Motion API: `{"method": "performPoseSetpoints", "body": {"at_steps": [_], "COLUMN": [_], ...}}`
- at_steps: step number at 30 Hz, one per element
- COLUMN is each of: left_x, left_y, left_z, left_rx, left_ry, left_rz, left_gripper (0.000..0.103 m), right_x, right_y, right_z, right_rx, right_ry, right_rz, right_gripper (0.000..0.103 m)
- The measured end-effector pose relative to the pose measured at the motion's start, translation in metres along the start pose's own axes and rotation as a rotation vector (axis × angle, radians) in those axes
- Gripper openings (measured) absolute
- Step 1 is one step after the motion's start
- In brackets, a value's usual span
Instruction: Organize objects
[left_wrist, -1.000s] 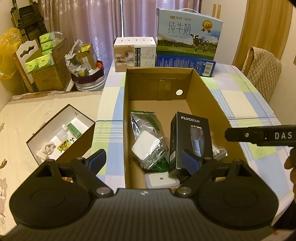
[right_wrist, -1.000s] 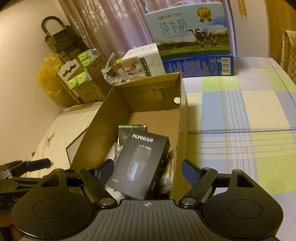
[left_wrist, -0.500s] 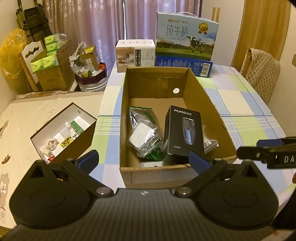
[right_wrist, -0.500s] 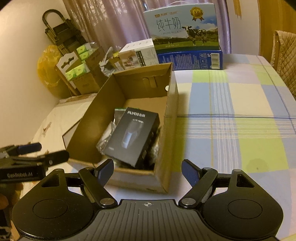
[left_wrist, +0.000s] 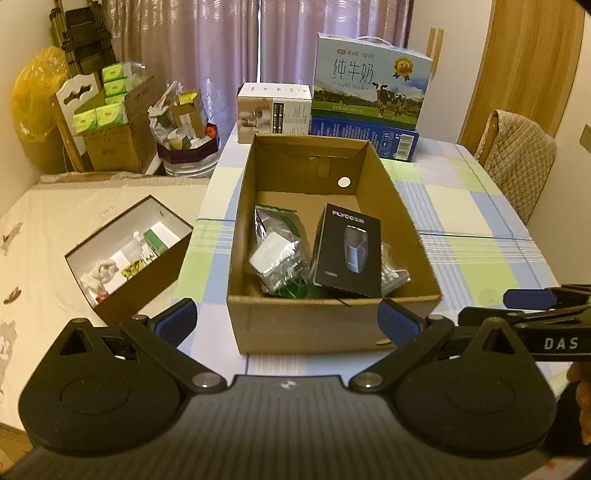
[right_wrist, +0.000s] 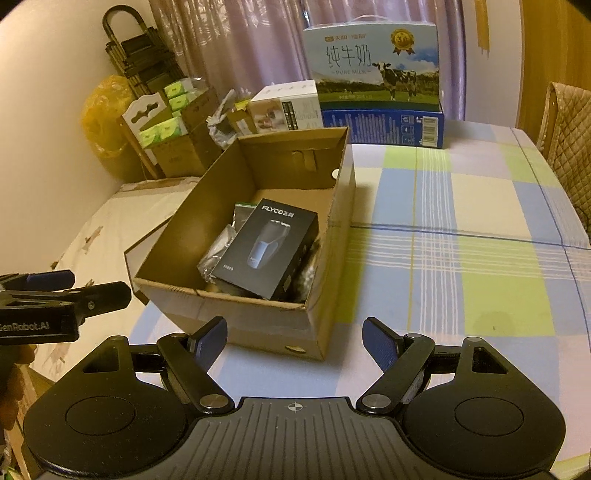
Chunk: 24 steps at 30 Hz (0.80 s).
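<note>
Left wrist view: my left tongs (left_wrist: 287, 320) are spread and empty, and the carton (left_wrist: 334, 323) sits at twelve o'clock just beyond the tips. The black box (left_wrist: 347, 251) lies inside it toward one o'clock, long axis running twelve to six, leaning on the bags (left_wrist: 279, 254). From my right tongs (right_wrist: 294, 339), also spread with nothing between them, the box (right_wrist: 266, 248) is at eleven o'clock. Neither tongs is clearly nearer. I judge the table (right_wrist: 480, 236) holds nothing loose to put away.
</note>
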<state>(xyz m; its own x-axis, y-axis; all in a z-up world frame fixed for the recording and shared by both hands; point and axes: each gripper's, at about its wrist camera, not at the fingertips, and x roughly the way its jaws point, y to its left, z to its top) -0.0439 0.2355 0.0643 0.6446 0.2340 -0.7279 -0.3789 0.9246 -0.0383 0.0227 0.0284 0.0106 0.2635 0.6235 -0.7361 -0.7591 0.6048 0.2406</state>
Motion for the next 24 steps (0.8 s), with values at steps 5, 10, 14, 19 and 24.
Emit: {"method": "performPoseSetpoints", "body": {"at_steps": [5,10,14,19,24], "left_x": [-0.009,-0.013,-0.019,-0.024,-0.028], "left_y": [-0.004,-0.004,-0.006,-0.013,-0.020], "left_z": [-0.013,-0.025,-0.031,-0.037,-0.041], "left_rx": [-0.006,-0.026,-0.022,0.004,0.016], "left_ry": [0.015,0.026,0.026,0.039,0.034], "left_rz": [0.019,0.032,0.039,0.032,0.026], "left_gripper": [0.102,0.102,0.102,0.102,0.102], "right_x": [-0.009,-0.019,-0.025,-0.033,-0.037], "right_y": [0.001,0.005,0.006,0.006,0.004], "right_z": [-0.006,-0.014,-0.019,-0.028,-0.036], "right_rx": [0.000,-0.002,-0.007,-0.009,-0.009], "right_ry": [-0.003,-0.022,-0.031,-0.033,-0.027], "right_rz": [0.008,0.003,-0.001,-0.003,-0.017], "right_gripper": [0.078,0.078,0.078,0.078,0.078]}}
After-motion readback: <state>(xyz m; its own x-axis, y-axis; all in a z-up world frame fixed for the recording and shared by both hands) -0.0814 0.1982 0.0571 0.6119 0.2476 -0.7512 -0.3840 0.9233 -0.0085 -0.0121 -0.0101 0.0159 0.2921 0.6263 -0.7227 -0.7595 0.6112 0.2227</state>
